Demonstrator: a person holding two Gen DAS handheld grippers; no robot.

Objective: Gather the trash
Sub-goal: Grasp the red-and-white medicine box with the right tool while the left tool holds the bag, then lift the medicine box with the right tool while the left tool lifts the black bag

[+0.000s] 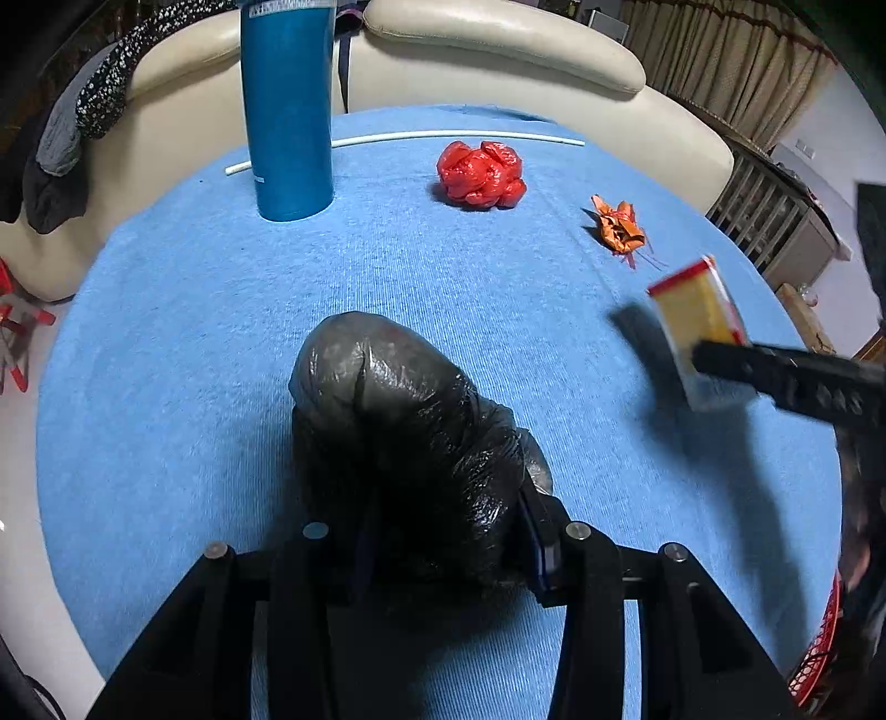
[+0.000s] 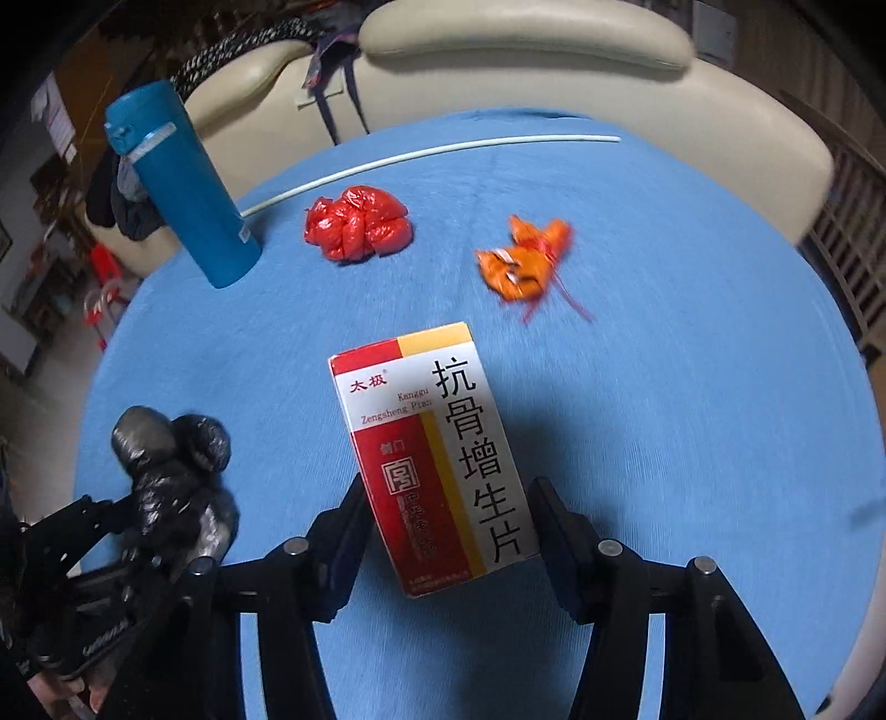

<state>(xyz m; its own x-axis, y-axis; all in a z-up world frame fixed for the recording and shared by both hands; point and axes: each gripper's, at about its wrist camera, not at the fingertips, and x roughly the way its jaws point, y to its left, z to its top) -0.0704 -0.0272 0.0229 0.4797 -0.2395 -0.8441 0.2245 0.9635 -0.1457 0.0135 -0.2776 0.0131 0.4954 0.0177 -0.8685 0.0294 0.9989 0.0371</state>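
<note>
My left gripper [image 1: 443, 531] is shut on a crumpled black plastic bag [image 1: 398, 421], held just over the blue cloth; it also shows in the right wrist view [image 2: 171, 476]. My right gripper [image 2: 443, 509] is shut on a red, yellow and white medicine box [image 2: 437, 448], lifted above the cloth; the box shows at the right in the left wrist view [image 1: 698, 321]. A crumpled red plastic bag [image 1: 482, 174] [image 2: 360, 221] and a crumpled orange wrapper [image 1: 620, 227] [image 2: 523, 266] lie farther back on the cloth.
A tall blue bottle [image 1: 288, 111] [image 2: 188, 194] stands at the back left. A white rod [image 1: 454, 135] [image 2: 443, 149] lies along the far edge of the blue-covered table [image 1: 166, 387]. A cream sofa [image 1: 498, 50] is behind. A red basket rim [image 1: 819, 659] is at the lower right.
</note>
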